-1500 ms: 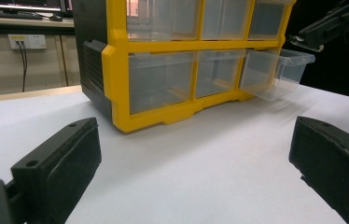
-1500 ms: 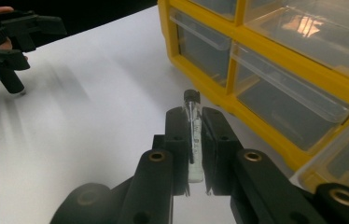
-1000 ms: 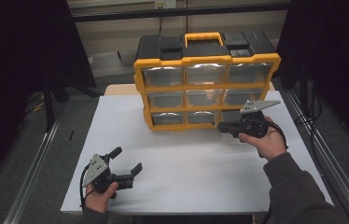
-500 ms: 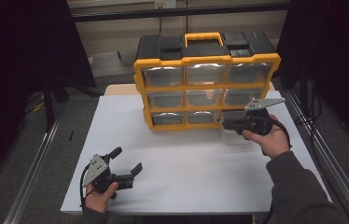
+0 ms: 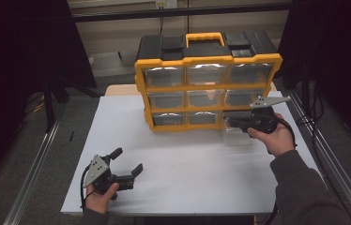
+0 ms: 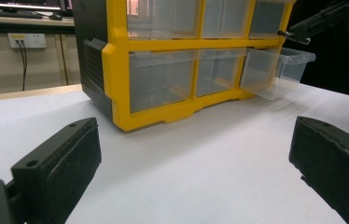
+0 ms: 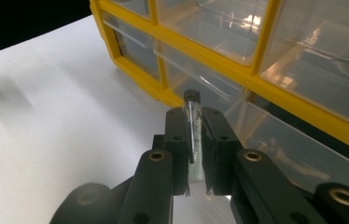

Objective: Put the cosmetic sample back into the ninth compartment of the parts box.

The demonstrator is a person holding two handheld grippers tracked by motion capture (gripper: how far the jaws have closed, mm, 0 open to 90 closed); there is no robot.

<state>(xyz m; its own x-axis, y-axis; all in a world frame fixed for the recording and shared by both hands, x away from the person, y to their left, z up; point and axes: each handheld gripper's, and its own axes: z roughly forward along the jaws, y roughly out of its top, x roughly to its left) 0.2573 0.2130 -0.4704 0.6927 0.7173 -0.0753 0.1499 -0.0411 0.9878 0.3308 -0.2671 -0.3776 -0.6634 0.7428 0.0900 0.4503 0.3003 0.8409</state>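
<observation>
A white bench (image 5: 187, 159) is carrying a yellow organizer (image 5: 206, 91) that is standing upright toward the far edge, its front of clear drawers facing the person. A black top with a yellow handle (image 5: 205, 37) is capping it. The organizer is showing three rows of three drawers. The bottom-right drawer (image 6: 280, 70) is standing pulled out from the frame, its open end hanging over the bench toward the right edge; the other drawers are sitting flush.

The right hand (image 5: 277, 138) is coming in over the right edge of the bench and holding the right gripper (image 5: 232, 121) just in front of the pulled-out drawer. In the right gripper view the jaws are standing nearly closed, pinching a small clear vial (image 7: 192, 133) with a dark cap upright between the pads, the cap pointing toward the organizer's bottom row.

The left hand (image 5: 101, 197) is resting near the bench's near-left corner, well apart from the organizer. The left gripper (image 5: 126, 164) is lying low over the bench, its jaws spread wide with nothing between them, pointing toward the organizer's bottom-left corner.
</observation>
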